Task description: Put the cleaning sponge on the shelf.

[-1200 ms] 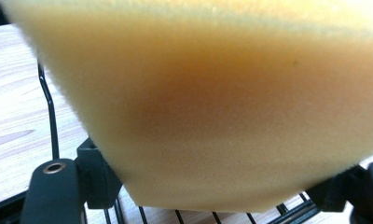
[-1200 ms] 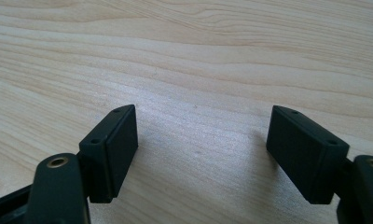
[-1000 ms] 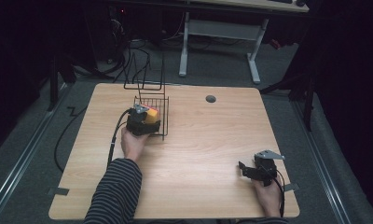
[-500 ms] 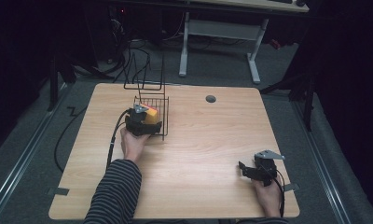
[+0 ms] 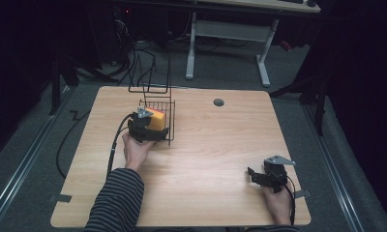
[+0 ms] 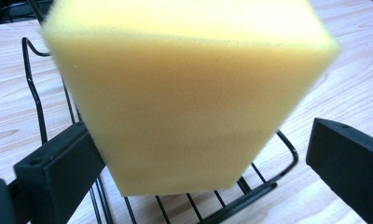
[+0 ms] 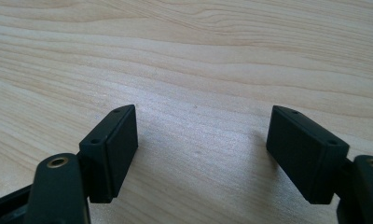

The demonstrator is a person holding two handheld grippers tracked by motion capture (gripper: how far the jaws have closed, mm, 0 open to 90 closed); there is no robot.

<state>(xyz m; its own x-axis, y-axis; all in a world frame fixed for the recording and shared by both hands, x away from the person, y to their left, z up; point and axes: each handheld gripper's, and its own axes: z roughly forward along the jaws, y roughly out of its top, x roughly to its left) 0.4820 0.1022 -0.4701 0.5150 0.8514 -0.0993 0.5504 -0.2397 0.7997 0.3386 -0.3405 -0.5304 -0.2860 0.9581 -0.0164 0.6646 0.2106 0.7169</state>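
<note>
Left tongs [image 5: 155, 129]: jaws have just been opening and now stand wide, the sponge [image 6: 184, 93] between them; one jaw lies against its flank, the other hangs clear, so no squeeze
Sponge: yellow block with an orange face, sitting in the wire basket [image 5: 168, 113], at about 10 o'clock on the bench from the person's seat
Right tongs [image 5: 259, 176]: parked at 5 o'clock, jaws apart, nothing between them but bare wood
Risk one: I'd say the block sits high on the wires; drag the touching jaw back along it and the sponge could tip or ride out with it
Risk two: a jaw looks close to the basket's front wire; snagging it on the way out would likely shove the light basket across the bench
Cable: the left lead [image 5: 115, 145] curls beside the wrist, could catch the sleeve
Bench [image 5: 215, 145]: pale wood grain, a round grommet [image 5: 218, 102] at 12 o'clock
Room: dark, grey carpet, tangled wires on the floor behind, a white-legged desk [image 5: 230, 34] farther back
</note>
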